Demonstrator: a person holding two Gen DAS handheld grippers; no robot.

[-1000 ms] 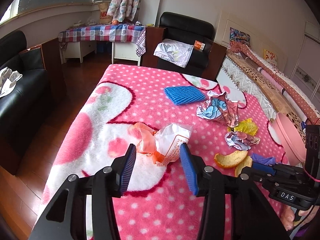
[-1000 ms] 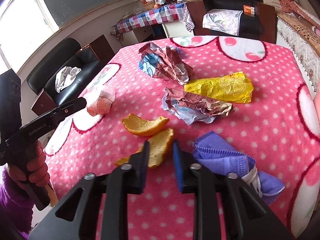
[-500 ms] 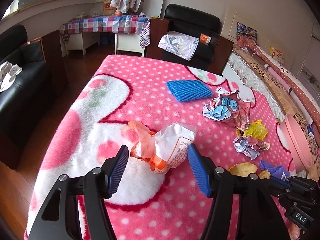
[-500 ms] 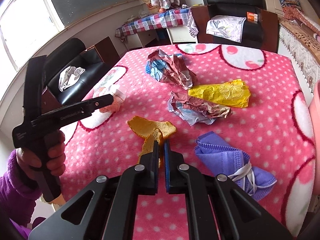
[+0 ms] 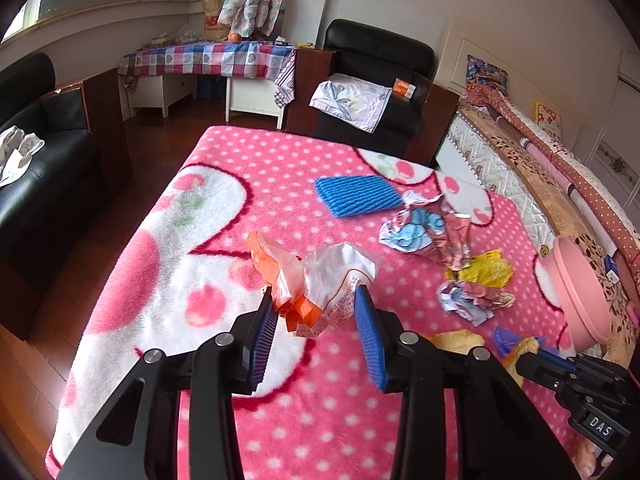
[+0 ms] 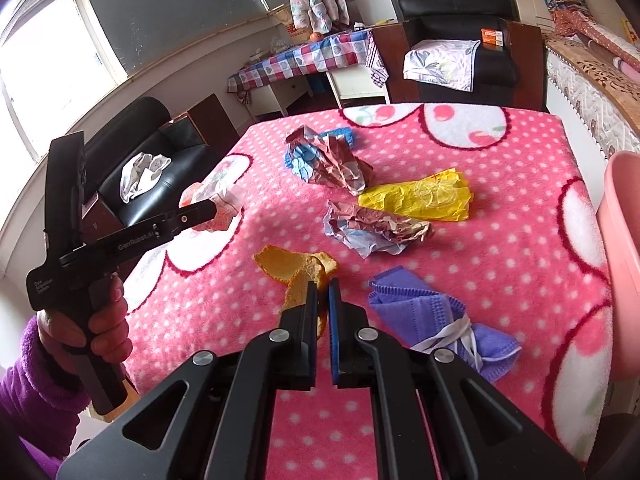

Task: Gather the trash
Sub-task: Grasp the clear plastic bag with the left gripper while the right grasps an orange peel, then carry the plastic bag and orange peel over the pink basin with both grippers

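Wrappers number five: two foil (image 6: 332, 162), one yellow, one blue, one white.

Fuzzy fleece blanket (image 5: 224, 408); crinkled glossy plastic wrapper (image 5: 332, 276)

My desk (image 5: 224, 364) is covered by a fluffy pink blanket with white polka dots and big white cherry-print patches. At its far end lies a flat blue ribbed foam pad (image 5: 357, 194), with a crumpled blue-and-brown foil wrapper (image 6: 328, 160) just beside it. Nearer sit a flattened yellow wrapper (image 6: 420, 197), a second crumpled foil wrapper (image 6: 376, 229), a curled orange peel (image 6: 294, 266) and a folded purple face mask (image 6: 432, 316). A crumpled white-and-orange plastic bag (image 5: 320, 276) lies toward the left side.
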